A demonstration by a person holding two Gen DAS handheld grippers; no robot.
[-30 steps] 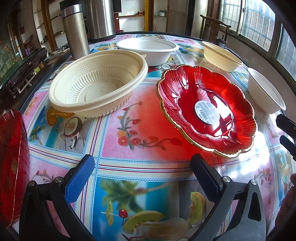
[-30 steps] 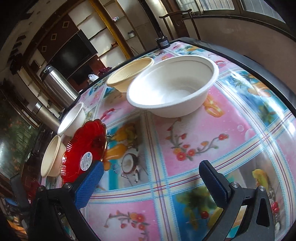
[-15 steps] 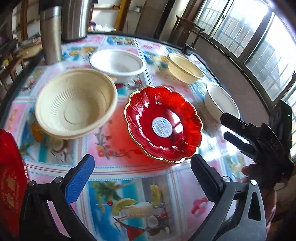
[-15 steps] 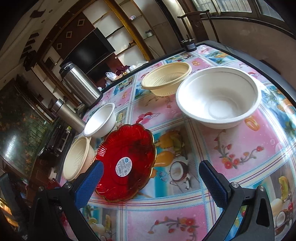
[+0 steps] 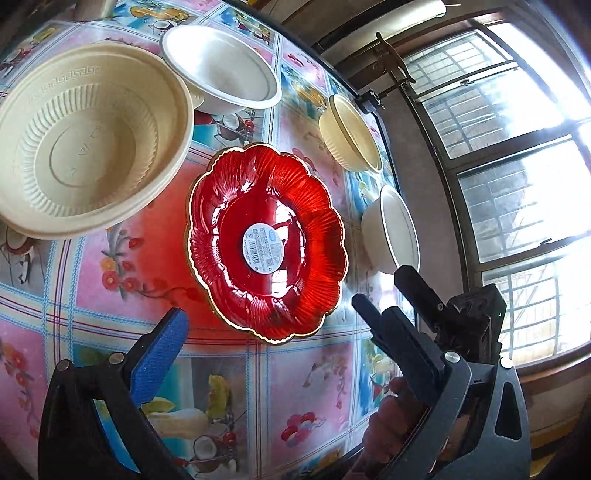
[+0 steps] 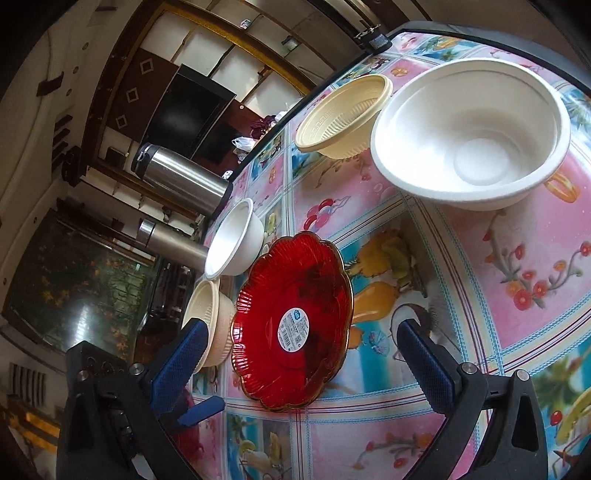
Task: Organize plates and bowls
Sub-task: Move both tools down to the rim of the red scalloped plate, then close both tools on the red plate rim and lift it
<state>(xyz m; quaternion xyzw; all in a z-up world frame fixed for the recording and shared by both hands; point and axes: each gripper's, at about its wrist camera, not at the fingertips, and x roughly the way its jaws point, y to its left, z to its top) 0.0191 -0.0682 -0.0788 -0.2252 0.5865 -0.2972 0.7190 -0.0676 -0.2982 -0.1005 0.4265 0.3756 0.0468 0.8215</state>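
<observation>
A red scalloped plate with a round white sticker lies flat on the fruit-print tablecloth. My left gripper hovers open just short of its near rim, holding nothing. The right gripper is open too, its blue pads on either side of the same plate in its view. Around the plate stand a big cream ribbed bowl, a white bowl, a smaller cream bowl and another white bowl. One of the right gripper's fingers shows beside that last bowl.
Two steel flasks stand at the table's far side. The large white bowl and a cream bowl sit near the dark table edge. A hand holds the right gripper. Barred windows lie beyond.
Both grippers have risen and tilted, so the red plate now sits more centrally in both views. The right gripper has come closer to the left one. Nothing was picked up.
</observation>
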